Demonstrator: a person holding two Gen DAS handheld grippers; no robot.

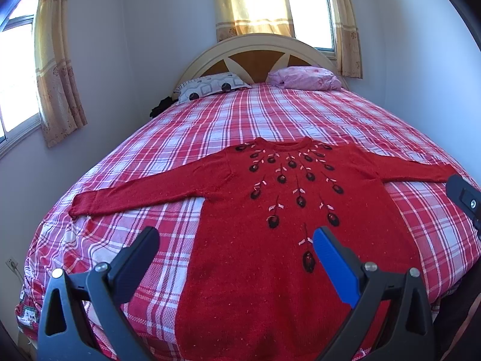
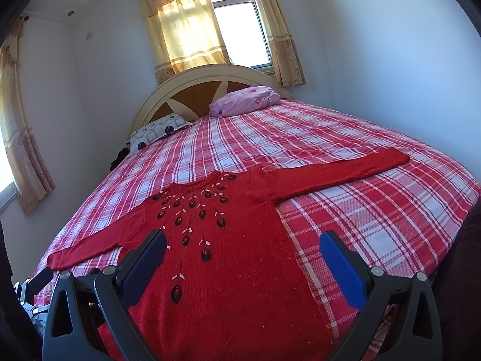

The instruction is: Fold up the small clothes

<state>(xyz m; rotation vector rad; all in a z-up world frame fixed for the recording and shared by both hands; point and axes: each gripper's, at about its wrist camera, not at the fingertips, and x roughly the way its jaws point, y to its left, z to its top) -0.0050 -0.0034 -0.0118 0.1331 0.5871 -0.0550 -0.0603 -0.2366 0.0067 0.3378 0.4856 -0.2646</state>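
Observation:
A red knit sweater (image 1: 258, 234) with dark embroidered drops lies flat and face up on the plaid bed (image 1: 210, 114), both sleeves spread out sideways, neck toward the headboard. It also shows in the right wrist view (image 2: 240, 240). My left gripper (image 1: 236, 237) is open and empty, hovering above the sweater's lower left part. My right gripper (image 2: 243, 240) is open and empty above the sweater's lower right part. The right gripper's body shows at the right edge of the left wrist view (image 1: 464, 195).
Two pillows, a patterned one (image 1: 210, 85) and a pink one (image 1: 306, 78), lie by the headboard (image 1: 255, 51). Walls stand close on the left and right of the bed. Curtained windows (image 1: 309, 9) are behind the headboard and on the left.

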